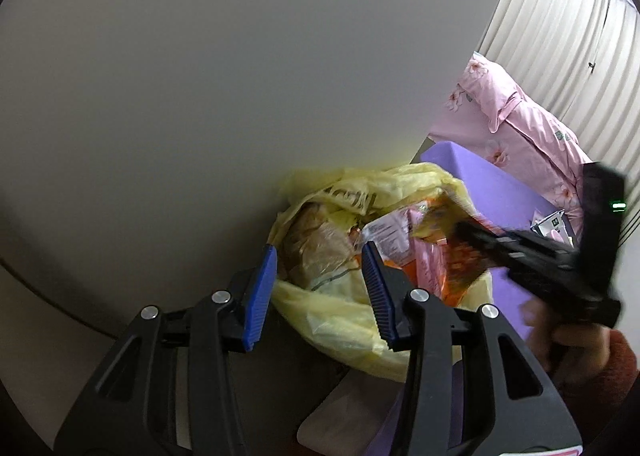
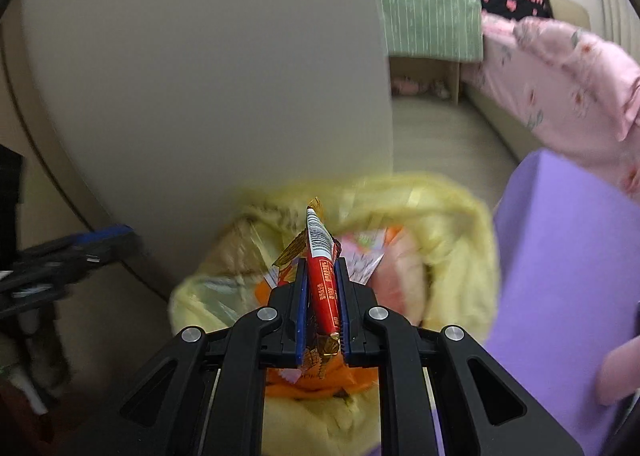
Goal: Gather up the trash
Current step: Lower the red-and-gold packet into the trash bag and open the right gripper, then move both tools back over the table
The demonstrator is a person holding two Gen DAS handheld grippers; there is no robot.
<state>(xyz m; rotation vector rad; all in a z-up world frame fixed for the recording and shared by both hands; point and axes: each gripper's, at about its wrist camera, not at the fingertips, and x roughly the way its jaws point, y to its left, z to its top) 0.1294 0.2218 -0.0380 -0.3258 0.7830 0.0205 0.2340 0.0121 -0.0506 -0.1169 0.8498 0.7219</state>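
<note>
A yellow plastic trash bag (image 1: 348, 328) stands open against a grey panel, with wrappers and a brown packet inside. My left gripper (image 1: 320, 252) hovers just over its near rim, open, with nothing between the blue pads (image 1: 260, 296). My right gripper (image 2: 322, 262) is over the bag's (image 2: 452, 256) mouth, shut on a red and gold snack wrapper (image 2: 320, 240) that stands upright between its pads. In the left wrist view the right gripper (image 1: 520, 252) comes in blurred from the right, with the wrapper (image 1: 460, 256) at its tip above the bag. The left gripper (image 2: 80, 252) shows blurred at the left of the right wrist view.
A grey panel (image 1: 200, 95) rises right behind the bag. A purple mat (image 2: 560, 256) lies to the bag's right, with pink floral bedding (image 2: 560, 75) beyond it. A hand in a reddish sleeve (image 1: 580, 356) grips the right tool. A green striped cloth (image 2: 432, 27) lies farther back.
</note>
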